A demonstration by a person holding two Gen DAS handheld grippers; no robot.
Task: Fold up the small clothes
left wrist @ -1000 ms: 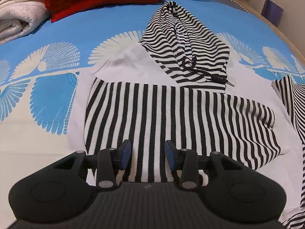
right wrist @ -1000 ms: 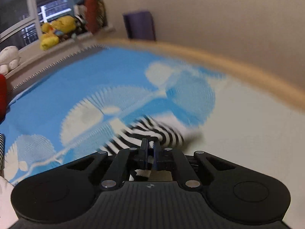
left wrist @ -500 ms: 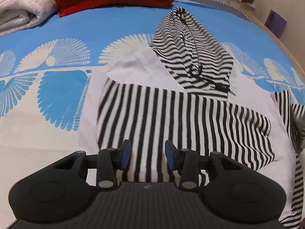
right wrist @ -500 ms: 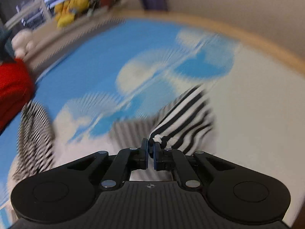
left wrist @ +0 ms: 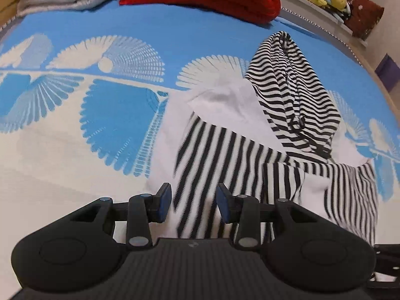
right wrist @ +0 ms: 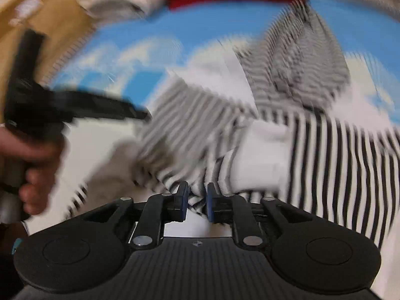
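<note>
From the left wrist we see a blue-and-white bedspread (left wrist: 100, 115) with the striped hoodie (left wrist: 250, 155) spread flat; our left gripper (left wrist: 193, 202) hangs spread above it. The blurred right-wrist view shows our right gripper (right wrist: 197, 201), its jaws just opening, seemingly with striped cloth between them.

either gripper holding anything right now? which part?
Left gripper: open, holding nothing, above the striped hoodie. Right gripper: jaws just opening, striped sleeve end still between them; grip looks released, though blur leaves it uncertain.
</note>
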